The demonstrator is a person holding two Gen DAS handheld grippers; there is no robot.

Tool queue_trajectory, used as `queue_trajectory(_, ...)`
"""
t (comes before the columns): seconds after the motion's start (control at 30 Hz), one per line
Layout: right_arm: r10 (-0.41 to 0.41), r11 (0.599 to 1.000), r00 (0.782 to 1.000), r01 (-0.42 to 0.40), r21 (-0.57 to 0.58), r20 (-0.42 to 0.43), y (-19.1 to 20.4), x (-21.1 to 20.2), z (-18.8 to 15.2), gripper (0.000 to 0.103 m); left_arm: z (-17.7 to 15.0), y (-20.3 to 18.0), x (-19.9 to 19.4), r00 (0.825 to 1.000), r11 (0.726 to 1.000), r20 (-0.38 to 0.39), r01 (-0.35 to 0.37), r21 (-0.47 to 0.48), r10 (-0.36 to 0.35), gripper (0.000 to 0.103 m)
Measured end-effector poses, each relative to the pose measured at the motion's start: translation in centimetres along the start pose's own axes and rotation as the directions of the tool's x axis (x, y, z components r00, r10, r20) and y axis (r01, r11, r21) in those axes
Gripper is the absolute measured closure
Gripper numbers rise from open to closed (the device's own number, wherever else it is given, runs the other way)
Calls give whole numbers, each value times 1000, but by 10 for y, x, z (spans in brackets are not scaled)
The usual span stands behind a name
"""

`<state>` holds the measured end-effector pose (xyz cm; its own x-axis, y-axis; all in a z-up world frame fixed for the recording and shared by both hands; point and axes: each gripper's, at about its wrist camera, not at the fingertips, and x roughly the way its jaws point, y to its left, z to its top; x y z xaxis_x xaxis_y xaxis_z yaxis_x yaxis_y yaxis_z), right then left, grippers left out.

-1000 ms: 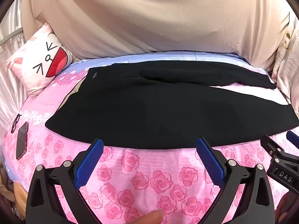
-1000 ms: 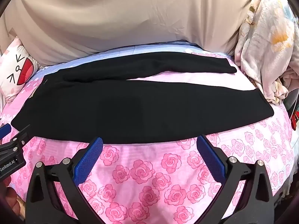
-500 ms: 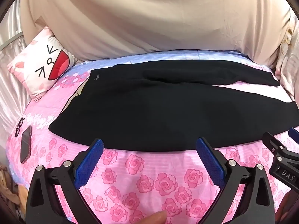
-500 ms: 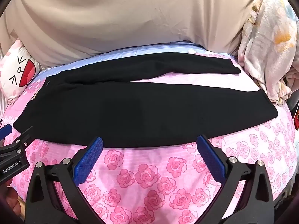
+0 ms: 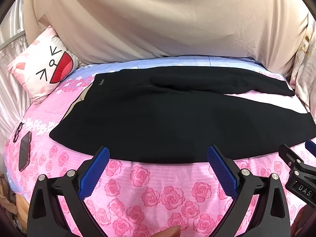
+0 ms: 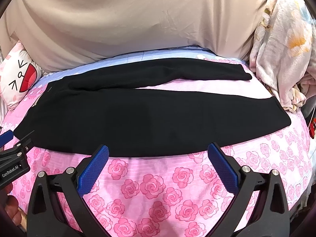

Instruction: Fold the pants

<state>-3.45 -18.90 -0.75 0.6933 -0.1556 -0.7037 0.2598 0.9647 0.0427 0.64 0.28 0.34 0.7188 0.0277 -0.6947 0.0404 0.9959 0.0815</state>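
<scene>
Black pants (image 5: 158, 116) lie flat across the pink rose bedsheet (image 5: 154, 193), waistband at the left, both legs running to the right; they also show in the right wrist view (image 6: 150, 116). My left gripper (image 5: 158, 154) is open and empty, its blue pads at the near hem of the pants, left of middle. My right gripper (image 6: 158, 152) is open and empty at the near hem further right. Each gripper shows at the edge of the other's view: the right one (image 5: 300, 169) and the left one (image 6: 13, 154).
A cartoon-face pillow (image 5: 43, 69) leans at the back left. A phone (image 5: 25, 150) and glasses (image 5: 18, 131) lie on the bed's left edge. A beige cloth (image 5: 167, 19) hangs behind. A bundled floral blanket (image 6: 284, 49) is piled at the right.
Both grippers have moved forward a little toward the near edge of the pants. Both stay open. The pants have not moved.
</scene>
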Motion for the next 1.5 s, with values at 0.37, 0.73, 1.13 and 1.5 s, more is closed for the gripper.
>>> queue_trajectory(0.37,7,1000,1000,-7,-4,-4,1,3,0,5,0,-1,-2,1000,1000,0,-3,3,3,5)
queue_trajectory(0.73,8,1000,1000,-8,-5,-6,4,5,0,5,0,-1,0,1000,1000,-3,-7,6,7,5)
queue_trajectory(1.13,8,1000,1000,-8,-4,-5,4,5,-1,5,0,-1,0,1000,1000,-2,-7,7,7,5)
queue_trajectory(1.5,11,1000,1000,-11,-3,-6,4,5,-1,5,0,-1,-1,1000,1000,-2,-6,11,6,5)
